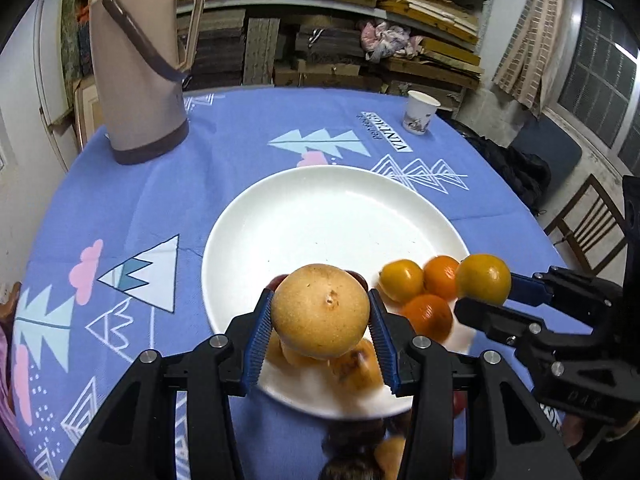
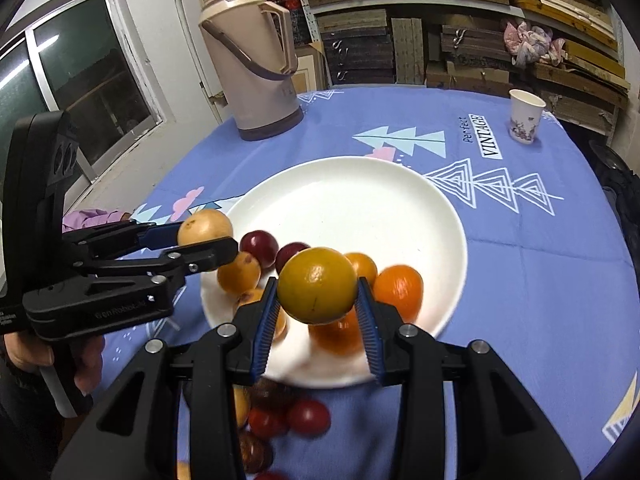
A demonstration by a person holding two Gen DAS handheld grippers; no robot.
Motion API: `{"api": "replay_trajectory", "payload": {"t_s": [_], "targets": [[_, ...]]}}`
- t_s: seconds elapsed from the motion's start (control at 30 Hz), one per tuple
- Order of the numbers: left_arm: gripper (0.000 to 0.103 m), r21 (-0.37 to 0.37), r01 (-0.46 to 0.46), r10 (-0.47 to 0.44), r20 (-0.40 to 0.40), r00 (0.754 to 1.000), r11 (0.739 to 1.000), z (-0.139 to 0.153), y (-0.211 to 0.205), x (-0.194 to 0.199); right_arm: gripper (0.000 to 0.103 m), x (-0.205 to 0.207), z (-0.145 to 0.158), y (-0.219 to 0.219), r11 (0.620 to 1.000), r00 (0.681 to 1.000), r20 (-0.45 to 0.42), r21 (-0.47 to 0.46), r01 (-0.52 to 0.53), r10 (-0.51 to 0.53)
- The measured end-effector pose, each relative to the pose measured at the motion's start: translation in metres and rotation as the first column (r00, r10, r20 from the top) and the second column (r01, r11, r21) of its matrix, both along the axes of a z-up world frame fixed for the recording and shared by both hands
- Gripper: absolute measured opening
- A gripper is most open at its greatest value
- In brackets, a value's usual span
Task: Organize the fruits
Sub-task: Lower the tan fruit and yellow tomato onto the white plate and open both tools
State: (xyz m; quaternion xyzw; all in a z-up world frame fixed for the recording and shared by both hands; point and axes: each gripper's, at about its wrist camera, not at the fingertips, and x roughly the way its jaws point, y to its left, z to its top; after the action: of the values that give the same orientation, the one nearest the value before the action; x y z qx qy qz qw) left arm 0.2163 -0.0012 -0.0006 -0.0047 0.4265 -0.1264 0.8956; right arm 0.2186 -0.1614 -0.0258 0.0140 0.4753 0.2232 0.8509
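My left gripper (image 1: 320,314) is shut on a tan pear (image 1: 320,310), held above the near edge of a white plate (image 1: 320,216). My right gripper (image 2: 318,298) is shut on a yellow-green orange (image 2: 317,285), also over the plate's (image 2: 360,200) near side. On the plate lie several oranges (image 1: 430,316), tan pears (image 2: 239,273) and dark red plums (image 2: 259,243). From the left wrist view the right gripper (image 1: 482,294) with its orange (image 1: 483,278) shows at the right; from the right wrist view the left gripper (image 2: 204,238) with the pear (image 2: 205,226) shows at the left.
More red and tan fruit (image 2: 280,420) lies on the blue tablecloth (image 2: 520,264) in front of the plate. A tall beige thermos (image 1: 138,64) stands at the back left, a paper cup (image 1: 420,112) at the back right. A wooden chair (image 1: 588,224) stands beyond the table's right edge.
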Motion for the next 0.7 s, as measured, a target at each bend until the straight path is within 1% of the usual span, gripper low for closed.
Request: {"api": "replay_trajectory", "payload": {"t_s": [0.2,0.43,0.5,0.53,0.57,0.6,0.63,0.7], "targets": [[0.047,-0.005,-0.023,0.023,-0.032,0.999,1.0,-0.012,0.001,0.021,0.037,0.019,-0.015,0.005,1.0,1.0,-0.028,0.003,0.01,-0.01],[0.047,-0.012,-0.028,0.027,-0.038,0.999,1.0,-0.017,0.002,0.027,0.038,0.027,-0.029,0.007,1.0,0.999,-0.05,-0.01,0.02,-0.021],[0.048,-0.025,-0.038,0.037,-0.049,0.998,0.999,-0.02,0.004,0.03,0.039,0.029,-0.032,0.007,0.999,0.998,-0.052,-0.013,0.031,-0.032],[0.049,-0.029,-0.042,0.041,-0.051,0.998,0.999,-0.02,0.004,0.03,0.043,0.03,-0.032,0.006,0.999,0.998,-0.049,-0.009,0.033,-0.034],[0.058,-0.032,-0.052,0.05,-0.055,0.997,0.998,-0.02,0.005,0.031,0.054,0.03,-0.031,0.005,0.999,0.998,-0.042,-0.006,0.039,-0.039],[0.07,-0.034,-0.067,0.065,-0.057,0.996,0.997,-0.019,0.007,0.032,0.058,0.029,-0.029,0.004,0.999,0.998,-0.023,-0.005,0.054,-0.055],[0.074,-0.037,-0.081,0.079,-0.051,0.996,0.996,-0.016,0.009,0.031,0.062,0.028,-0.026,0.001,0.998,0.998,-0.008,-0.002,0.066,-0.067],[0.075,-0.064,-0.1,0.098,-0.035,0.995,0.993,-0.01,0.015,0.027,0.063,0.026,-0.023,-0.003,0.998,0.998,-0.01,0.012,0.07,-0.069]]}}
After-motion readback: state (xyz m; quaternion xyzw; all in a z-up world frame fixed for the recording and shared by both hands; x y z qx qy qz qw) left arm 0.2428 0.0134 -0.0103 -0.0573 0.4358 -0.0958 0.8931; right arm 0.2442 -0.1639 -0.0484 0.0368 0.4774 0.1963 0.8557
